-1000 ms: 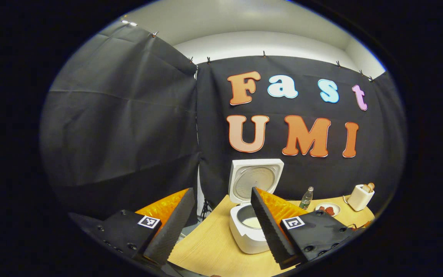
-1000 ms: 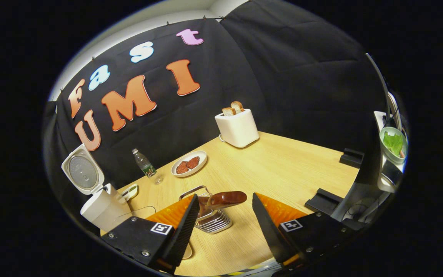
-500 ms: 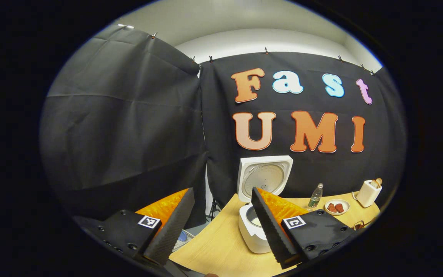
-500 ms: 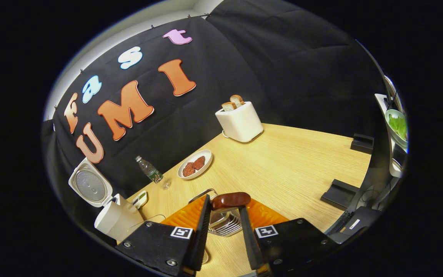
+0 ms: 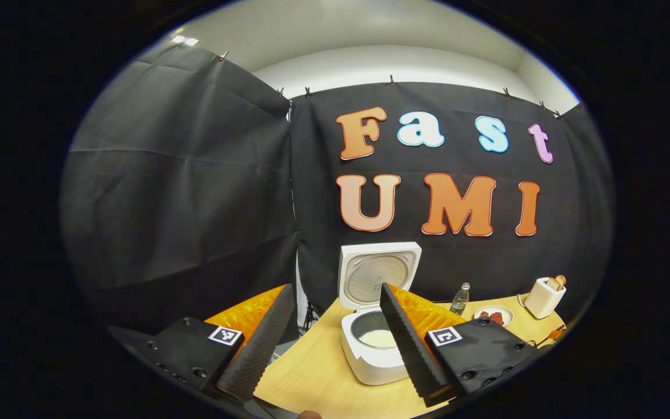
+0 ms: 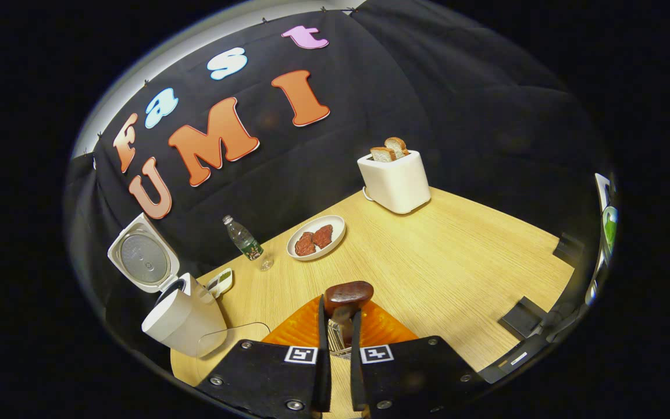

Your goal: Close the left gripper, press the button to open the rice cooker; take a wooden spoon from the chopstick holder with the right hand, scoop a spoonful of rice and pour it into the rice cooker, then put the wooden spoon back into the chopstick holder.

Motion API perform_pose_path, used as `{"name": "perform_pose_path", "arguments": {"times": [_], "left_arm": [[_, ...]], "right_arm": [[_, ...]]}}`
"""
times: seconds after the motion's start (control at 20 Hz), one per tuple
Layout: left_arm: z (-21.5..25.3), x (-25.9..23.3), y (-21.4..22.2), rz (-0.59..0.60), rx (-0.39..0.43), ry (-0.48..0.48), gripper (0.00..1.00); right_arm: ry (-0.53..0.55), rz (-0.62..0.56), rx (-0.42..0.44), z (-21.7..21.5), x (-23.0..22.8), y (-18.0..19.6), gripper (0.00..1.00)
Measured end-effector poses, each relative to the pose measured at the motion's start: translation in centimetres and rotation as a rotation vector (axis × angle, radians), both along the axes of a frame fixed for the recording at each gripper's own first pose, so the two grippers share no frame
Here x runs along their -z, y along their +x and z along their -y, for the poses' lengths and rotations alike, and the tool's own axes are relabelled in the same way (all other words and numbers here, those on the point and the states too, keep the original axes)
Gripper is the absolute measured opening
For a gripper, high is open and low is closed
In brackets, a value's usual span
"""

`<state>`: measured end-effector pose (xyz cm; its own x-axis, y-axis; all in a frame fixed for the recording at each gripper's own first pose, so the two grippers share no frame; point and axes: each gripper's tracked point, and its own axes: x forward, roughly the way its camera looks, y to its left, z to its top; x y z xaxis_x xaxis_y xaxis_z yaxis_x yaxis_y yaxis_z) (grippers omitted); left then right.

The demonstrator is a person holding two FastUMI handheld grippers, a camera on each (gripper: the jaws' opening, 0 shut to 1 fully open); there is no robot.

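The right gripper (image 6: 335,337) is nearly closed on the wooden spoon (image 6: 348,293), apparently clamping its handle above the chopstick holder (image 6: 335,343) for lifting. The left gripper (image 5: 330,331) hangs wide open and empty, back from the open rice cooker (image 5: 370,343).

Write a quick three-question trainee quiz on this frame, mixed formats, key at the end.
1. True or false: the rice cooker lid is shut.
2. What is the right gripper closed on? A) water bottle B) wooden spoon C) toast
3. Fill in: on the table, the plate of reddish pieces lies between the water bottle and the ____.

Key
1. False: the lid stands raised and the pot shows inside.
2. B: both fingers press the wooden spoon handle above the chopstick holder.
3. Toaster, with two bread slices in it.
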<state>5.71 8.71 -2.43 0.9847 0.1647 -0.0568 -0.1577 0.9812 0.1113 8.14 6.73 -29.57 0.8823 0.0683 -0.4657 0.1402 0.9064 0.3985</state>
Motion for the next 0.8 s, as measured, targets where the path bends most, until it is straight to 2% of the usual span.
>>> {"name": "perform_pose_path", "arguments": {"times": [0.1,0.3,0.5,0.55,0.6,0.8], "left_arm": [[0.3,-0.7,-0.5,0.008,-0.016,0.008,1.0],[1.4,-0.6,-1.7,0.001,-0.024,-0.037,1.0],[0.9,-0.6,-2.4,0.004,-0.032,-0.038,1.0],[0.7,-0.5,-2.3,0.004,-0.03,-0.035,1.0],[0.5,-0.5,-2.2,0.005,-0.022,-0.032,1.0],[0.2,-0.7,-0.4,0.014,0.068,-0.038,1.0]], "right_arm": [[-0.015,0.008,-0.044,-0.2,-1.2,-0.1,0.13],[-0.063,0.051,-0.128,-0.4,-4.4,-0.4,0.13],[-0.15,0.119,-0.167,-1.1,-8.2,-0.9,0.12],[-0.148,0.117,-0.153,-1.4,-8.8,-1.3,0.12],[-0.14,0.114,-0.156,-2.0,-9.2,-1.6,0.06],[-0.096,0.172,-0.171,-6.6,-11.9,-3.8,0.05]]}}
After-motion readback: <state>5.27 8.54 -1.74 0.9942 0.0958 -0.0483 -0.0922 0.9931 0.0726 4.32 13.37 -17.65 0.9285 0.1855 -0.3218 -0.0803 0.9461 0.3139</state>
